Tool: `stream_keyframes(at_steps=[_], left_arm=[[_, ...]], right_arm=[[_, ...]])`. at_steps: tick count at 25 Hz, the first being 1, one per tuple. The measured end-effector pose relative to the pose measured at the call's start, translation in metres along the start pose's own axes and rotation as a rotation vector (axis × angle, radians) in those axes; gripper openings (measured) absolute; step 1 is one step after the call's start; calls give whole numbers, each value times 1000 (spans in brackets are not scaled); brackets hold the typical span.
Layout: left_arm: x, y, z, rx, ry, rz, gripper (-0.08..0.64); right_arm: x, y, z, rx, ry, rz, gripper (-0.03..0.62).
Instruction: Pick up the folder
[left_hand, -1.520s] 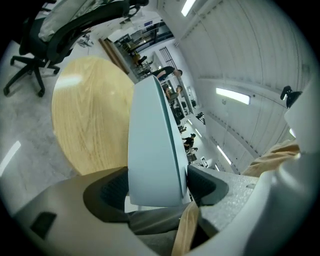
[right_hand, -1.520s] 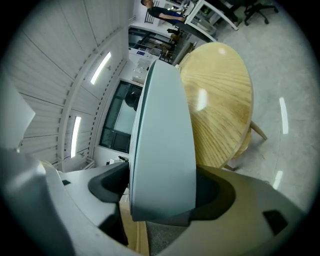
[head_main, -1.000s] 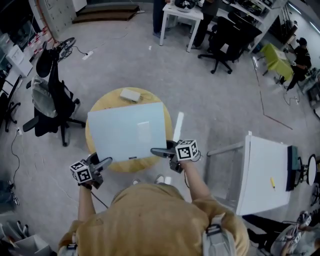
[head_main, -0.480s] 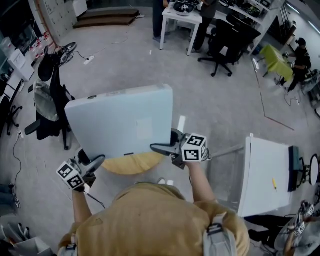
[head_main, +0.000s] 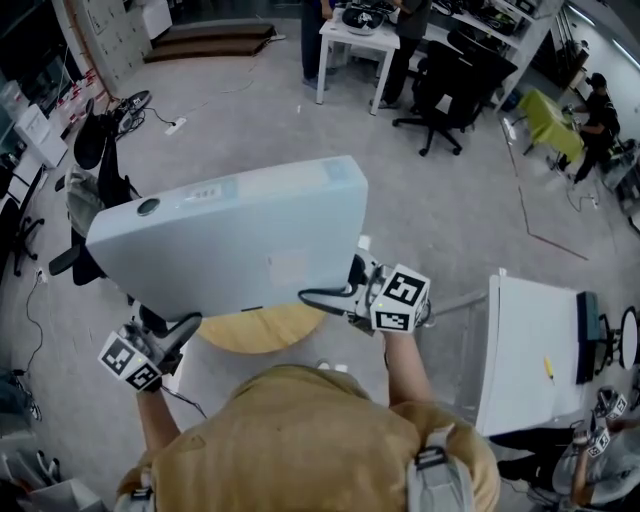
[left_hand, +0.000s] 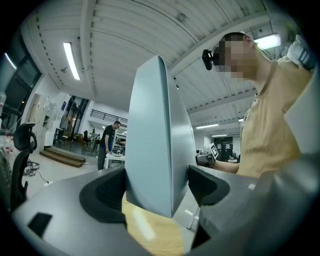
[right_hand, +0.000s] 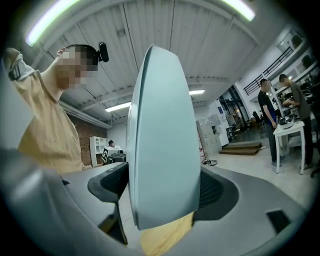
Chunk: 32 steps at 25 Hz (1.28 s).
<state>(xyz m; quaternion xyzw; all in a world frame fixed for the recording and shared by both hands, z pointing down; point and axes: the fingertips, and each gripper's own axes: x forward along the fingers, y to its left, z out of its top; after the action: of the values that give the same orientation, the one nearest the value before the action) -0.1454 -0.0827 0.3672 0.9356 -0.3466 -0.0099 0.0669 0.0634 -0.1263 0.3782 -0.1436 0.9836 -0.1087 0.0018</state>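
The folder (head_main: 240, 235) is a thick, pale blue box file, held up in the air above the round wooden table (head_main: 262, 328) and tilted with its spine upward. My left gripper (head_main: 172, 332) is shut on its near left corner, and my right gripper (head_main: 330, 298) is shut on its near right edge. In the left gripper view the folder (left_hand: 157, 145) stands upright between the dark jaws. The right gripper view shows the folder (right_hand: 162, 145) the same way, pinched from both sides.
A black office chair (head_main: 95, 200) stands left of the table. A white cabinet (head_main: 525, 345) is at the right. Far off are a white desk (head_main: 360, 35) with people, more chairs (head_main: 445, 85), and open grey floor (head_main: 450, 210) around.
The folder has been lifted off the round table and tipped up toward me. Both grippers rose with it, staying shut on its near edge; the small white thing on the table is now hidden.
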Motion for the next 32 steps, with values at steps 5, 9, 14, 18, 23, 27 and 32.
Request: stream_keyframes(at_steps=[5, 9, 14, 18, 23, 27, 32], left_arm=[[2, -7, 14, 39, -18, 11, 376], [3, -12, 25, 63, -32, 24, 379], [9, -14, 30, 81, -38, 40, 385], [14, -8, 45, 94, -40, 44, 388], [24, 0, 58, 115, -31, 46, 391], [22, 1, 60, 116, -35, 53, 394], [27, 1, 50, 111, -31, 63, 397]], right_arm=[[-5, 6, 18, -67, -6, -3, 367], [-7, 9, 32, -110, -11, -10, 371], [-11, 6, 39, -139, -17, -26, 379], [-7, 2, 53, -155, -23, -33, 382], [-5, -5, 68, -191, -25, -42, 382], [-2, -4, 68, -180, -34, -48, 383], [-4, -10, 59, -182, -27, -48, 385]])
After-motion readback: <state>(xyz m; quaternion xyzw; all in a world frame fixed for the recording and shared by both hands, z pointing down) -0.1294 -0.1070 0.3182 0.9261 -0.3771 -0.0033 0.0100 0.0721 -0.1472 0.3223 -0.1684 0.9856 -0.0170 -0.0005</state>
